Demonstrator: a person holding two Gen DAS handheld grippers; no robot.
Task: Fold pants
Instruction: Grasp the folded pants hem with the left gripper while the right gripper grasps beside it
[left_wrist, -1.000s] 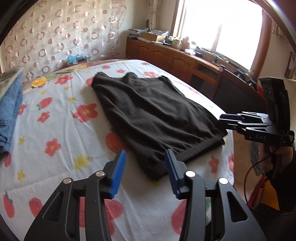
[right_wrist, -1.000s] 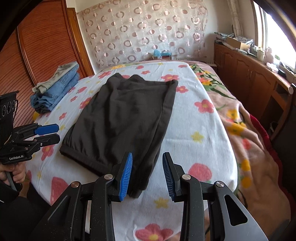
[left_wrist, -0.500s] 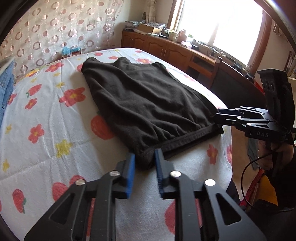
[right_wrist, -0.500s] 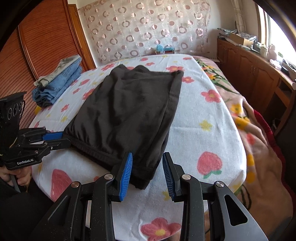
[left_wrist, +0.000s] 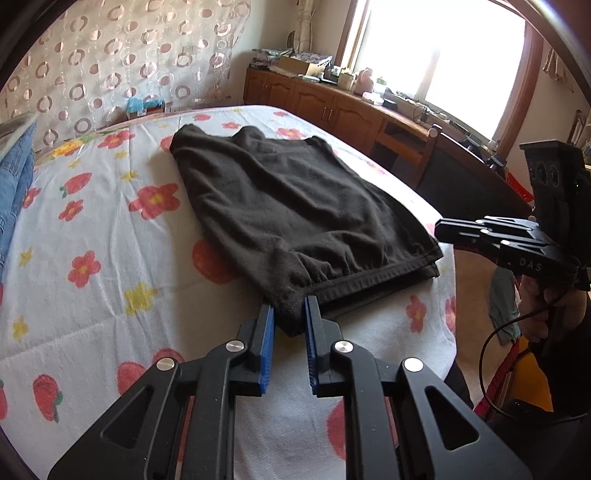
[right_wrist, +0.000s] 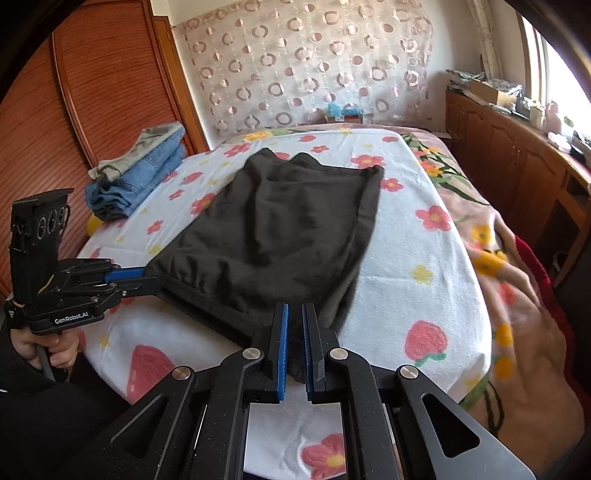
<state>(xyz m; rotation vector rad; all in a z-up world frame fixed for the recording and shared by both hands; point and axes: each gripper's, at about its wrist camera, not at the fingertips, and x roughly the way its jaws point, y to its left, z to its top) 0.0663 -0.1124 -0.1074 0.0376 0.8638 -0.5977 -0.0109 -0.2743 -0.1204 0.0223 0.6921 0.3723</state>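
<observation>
From my left wrist, soft, matte black pants (left_wrist: 295, 206) lie flat on the bed's nubby floral sheet (left_wrist: 92, 229); my left tongs (left_wrist: 289, 314) have just closed, pinching the near waistband corner. From my right wrist, my right tongs (right_wrist: 294, 317) have just narrowed, clamping the other corner.

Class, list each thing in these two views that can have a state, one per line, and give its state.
black pants: lying flat on the bed, waistband nearest, both waistband corners pinched.
left claw: shut on one waistband corner.
right claw: just closed onto the other corner, fabric between its pads.
blue jeans: folded, stacked at the bed's far side.
floral sheet: spread, lightly wrinkled.
</observation>
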